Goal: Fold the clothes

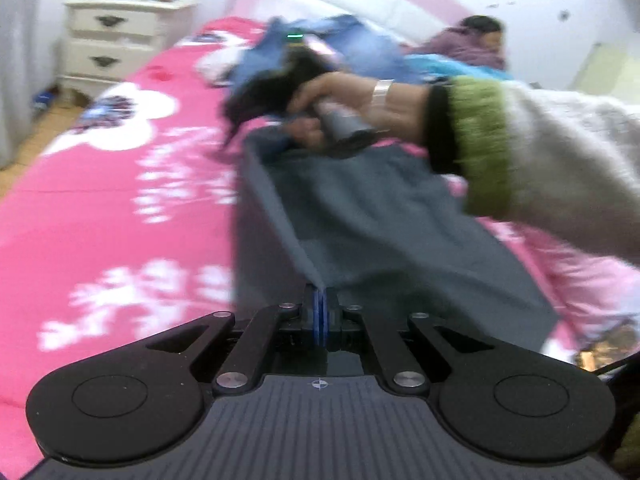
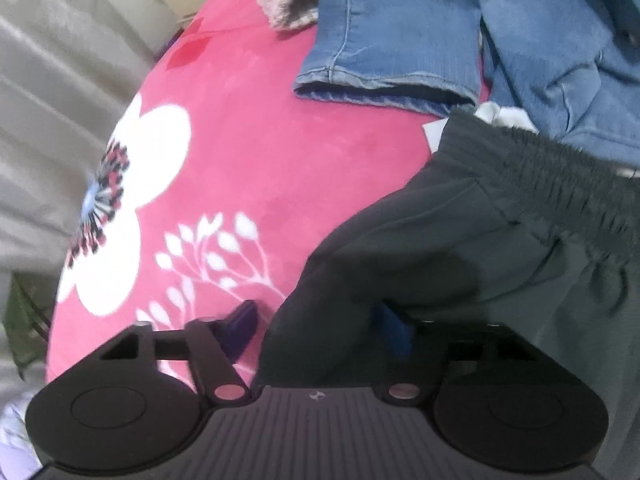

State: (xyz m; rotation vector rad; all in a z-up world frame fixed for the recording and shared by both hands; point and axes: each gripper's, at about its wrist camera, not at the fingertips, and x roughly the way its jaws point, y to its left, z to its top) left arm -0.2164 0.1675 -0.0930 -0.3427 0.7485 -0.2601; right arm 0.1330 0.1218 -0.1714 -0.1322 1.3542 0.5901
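On the pink floral bedspread [image 1: 100, 216] lie grey trousers [image 1: 380, 216], beside jeans [image 2: 392, 28].

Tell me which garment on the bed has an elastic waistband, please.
The dark grey trousers, held by the right claw. Their gathered waistband shows, while the blue jeans behind lie with only a hemmed leg visible.

Bright, even light — heavy motion blur, fisheye warp at edges.
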